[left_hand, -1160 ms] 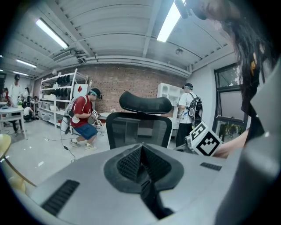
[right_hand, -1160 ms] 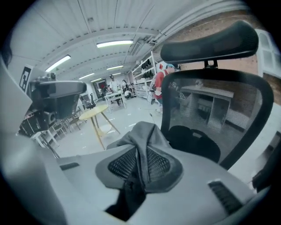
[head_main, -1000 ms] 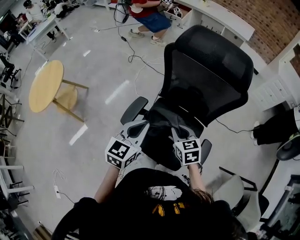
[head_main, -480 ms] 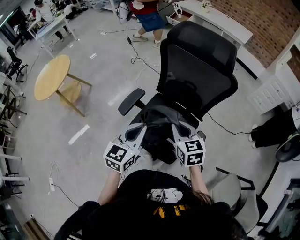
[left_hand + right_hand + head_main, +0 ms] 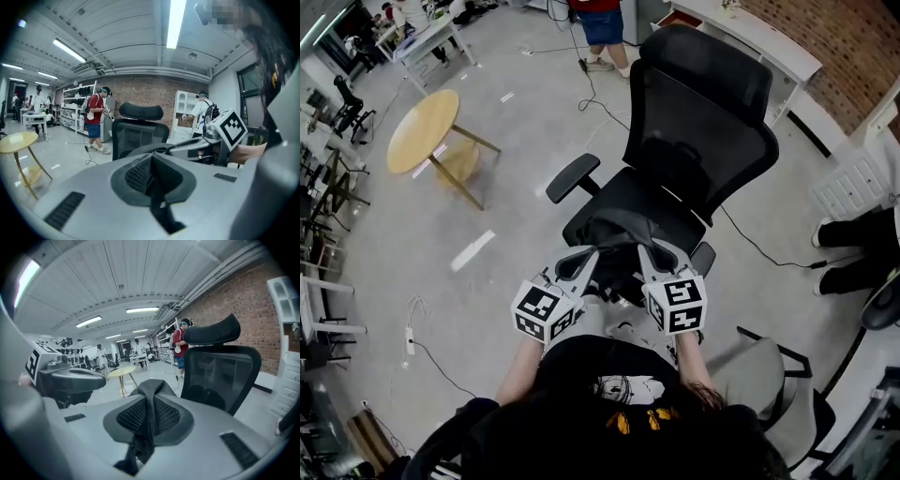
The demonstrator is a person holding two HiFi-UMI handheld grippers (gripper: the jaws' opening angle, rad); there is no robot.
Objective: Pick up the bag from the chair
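Jaws of left gripper point(image 5: 151, 164): pressed together on a fold of the dark bag point(image 5: 617, 236) | jaws of right gripper point(image 5: 147, 411): pinching the same fabric | bag: bunched between both grippers, over the front of the black chair point(image 5: 703, 131) seat

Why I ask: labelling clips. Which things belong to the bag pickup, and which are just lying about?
Job: bag, left gripper and right gripper both shut on it, black office chair.
Lying about: round wooden table, white drawer unit, grey chair.
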